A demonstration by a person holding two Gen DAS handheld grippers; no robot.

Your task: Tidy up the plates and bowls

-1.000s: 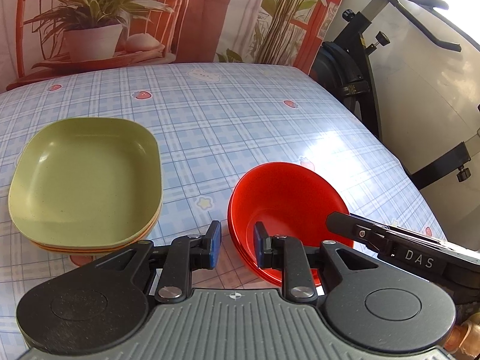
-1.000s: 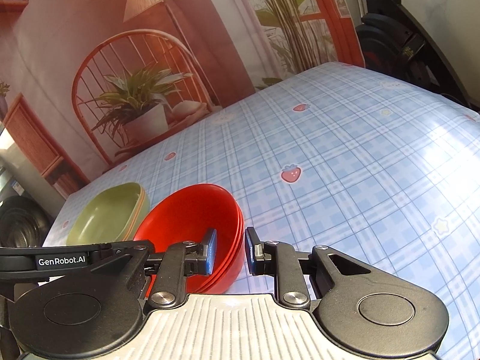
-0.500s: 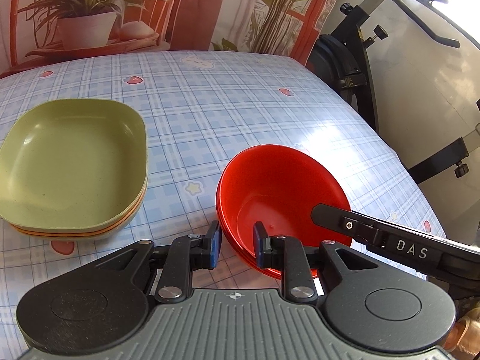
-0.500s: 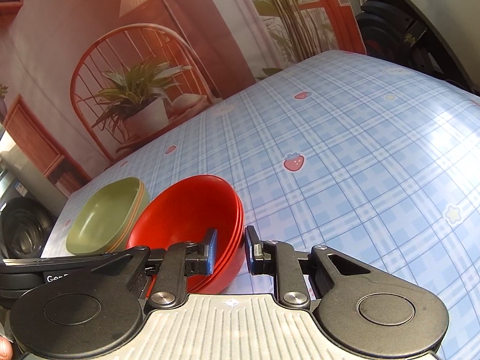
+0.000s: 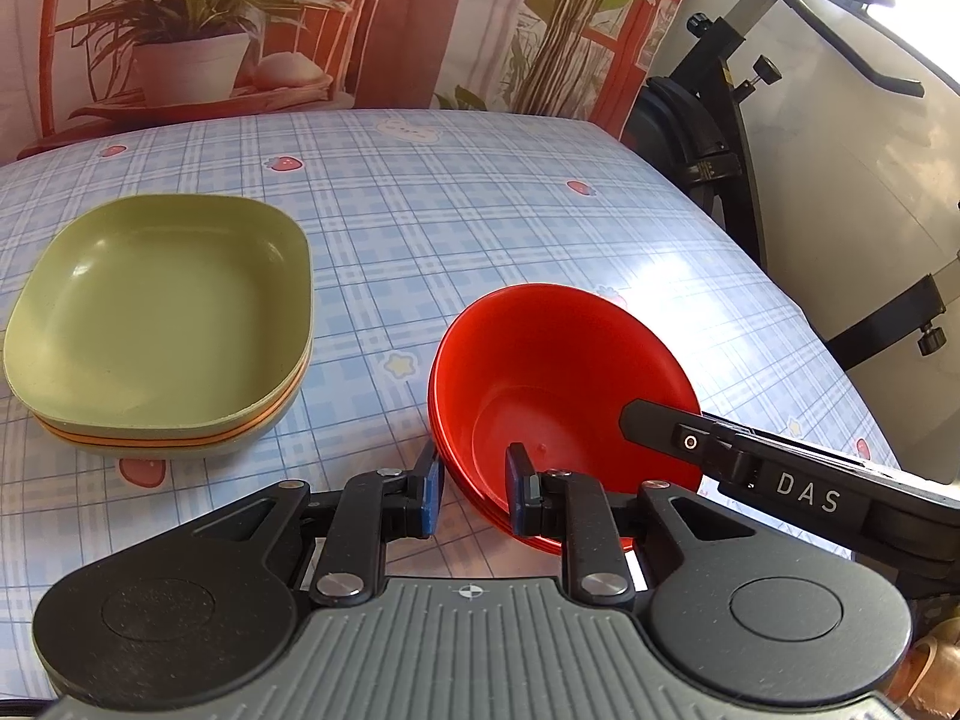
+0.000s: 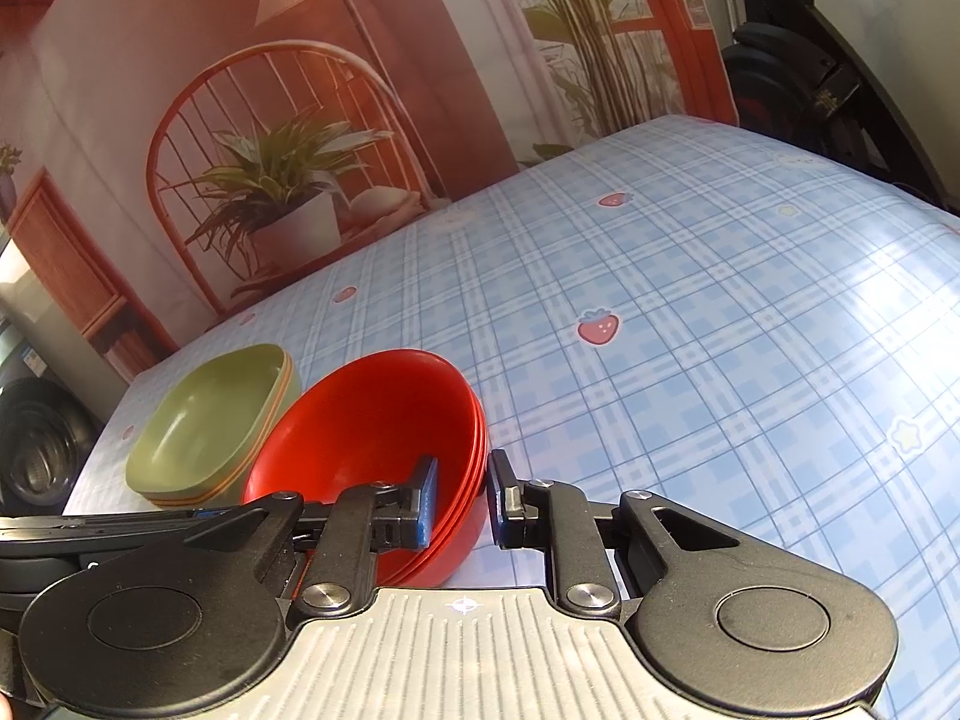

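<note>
A stack of red bowls (image 5: pixel 558 384) sits on the table near its right front; it also shows in the right wrist view (image 6: pixel 366 438). My left gripper (image 5: pixel 471 495) straddles the stack's near-left rim, one finger inside, one outside, with a gap at the rim. My right gripper (image 6: pixel 459 501) straddles the stack's right rim the same way. A stack of square plates, green on top (image 5: pixel 159 318), lies left of the bowls and shows in the right wrist view (image 6: pixel 216 426) too.
The table carries a blue plaid cloth (image 5: pixel 456 222) with strawberry prints. An exercise bike (image 5: pixel 720 138) stands past the right edge. A printed backdrop with a potted plant (image 5: pixel 192 42) hangs behind the table.
Both views have shifted slightly around the red bowl stack. The jaws of both grippers look a little wider around the rim than one second ago. The plates have not moved.
</note>
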